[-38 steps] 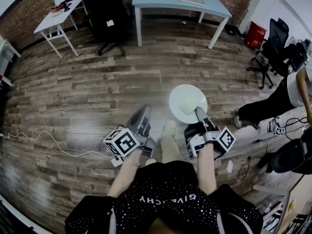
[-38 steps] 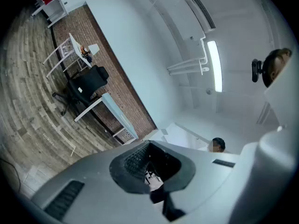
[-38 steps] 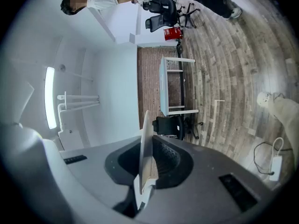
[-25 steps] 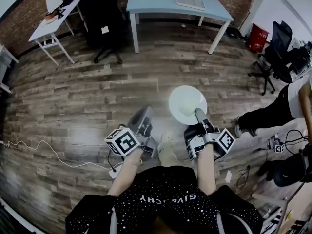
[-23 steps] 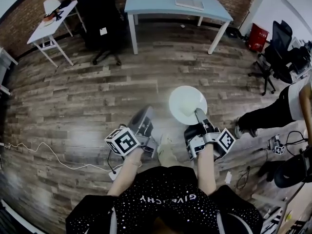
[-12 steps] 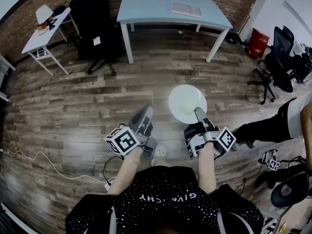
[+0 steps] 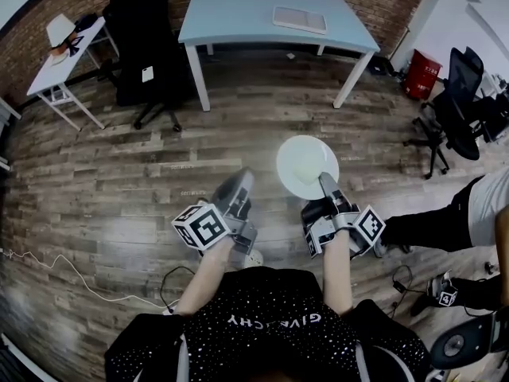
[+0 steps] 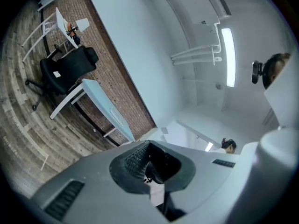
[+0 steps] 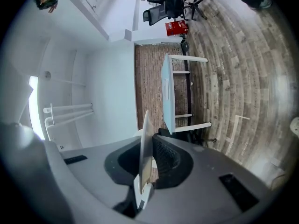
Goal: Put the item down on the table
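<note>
The light blue rectangular tabletop (image 7: 238, 14) is bare across its left half and front edge. A flat pale grey panel (image 7: 299, 19) lies toward its right rear. A black office chair (image 7: 147, 42) stands just beside its left corner. The brown plank floor (image 7: 254, 126) before it lies open. A red bin (image 7: 419, 64) stands well right.

The room was lit brightly from above by a long white ceiling tube lamp (image 8: 227, 56), and a soft sheen was left on the grey-brown wooden plank floor (image 7: 103, 205). All views were bent at the edges and darkened in the corners.
</note>
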Demonstrator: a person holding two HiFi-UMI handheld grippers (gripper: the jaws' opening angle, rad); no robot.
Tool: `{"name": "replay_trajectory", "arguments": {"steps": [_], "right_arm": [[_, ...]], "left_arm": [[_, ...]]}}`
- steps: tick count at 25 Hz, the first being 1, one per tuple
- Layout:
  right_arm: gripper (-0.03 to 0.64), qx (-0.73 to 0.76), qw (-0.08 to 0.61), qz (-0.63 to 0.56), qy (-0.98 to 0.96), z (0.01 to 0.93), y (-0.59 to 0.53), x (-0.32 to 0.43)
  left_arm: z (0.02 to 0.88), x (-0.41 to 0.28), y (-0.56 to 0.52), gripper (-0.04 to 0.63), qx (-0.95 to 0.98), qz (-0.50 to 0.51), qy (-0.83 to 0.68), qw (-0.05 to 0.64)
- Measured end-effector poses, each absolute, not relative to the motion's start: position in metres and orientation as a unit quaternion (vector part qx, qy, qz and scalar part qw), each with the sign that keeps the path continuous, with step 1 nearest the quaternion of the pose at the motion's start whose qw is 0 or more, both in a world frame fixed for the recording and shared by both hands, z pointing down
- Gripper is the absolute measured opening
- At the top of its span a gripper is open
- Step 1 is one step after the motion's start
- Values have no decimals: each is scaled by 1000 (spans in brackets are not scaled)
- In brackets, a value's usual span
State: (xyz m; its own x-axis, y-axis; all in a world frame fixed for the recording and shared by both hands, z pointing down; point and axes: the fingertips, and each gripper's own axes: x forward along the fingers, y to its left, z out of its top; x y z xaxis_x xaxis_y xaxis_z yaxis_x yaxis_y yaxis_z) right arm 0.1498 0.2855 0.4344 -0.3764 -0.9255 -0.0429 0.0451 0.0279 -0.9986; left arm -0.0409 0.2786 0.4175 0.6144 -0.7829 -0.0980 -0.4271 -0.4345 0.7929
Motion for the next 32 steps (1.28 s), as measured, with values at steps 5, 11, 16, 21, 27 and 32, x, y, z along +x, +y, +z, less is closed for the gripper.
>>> {"name": "replay_trajectory", "arguments": {"steps": [5,11,16,21,27,32], "right_arm": [[34,-376,419,-588,581,436,271,157],[34,-387,417,-593,570,453,257,165],[34,-389,429,-588,565,458,230,170],[34,-393,434,-584,562,456,181,179],[34,-394,441,-575,565,442,106,186],[34,-392,446,-571,566,430,44,186]], "left_arm": [[423,-34,263,11,813,-227,-371,387],[442,-38,244,11,806,-227,-375,398],[447,-39,212,11,808,-229,-372,397],[445,-27,155,11,812,-228,-364,396],[430,-15,76,11,820,-225,-351,393],[414,-7,9,11,828,-222,-339,388]]}}
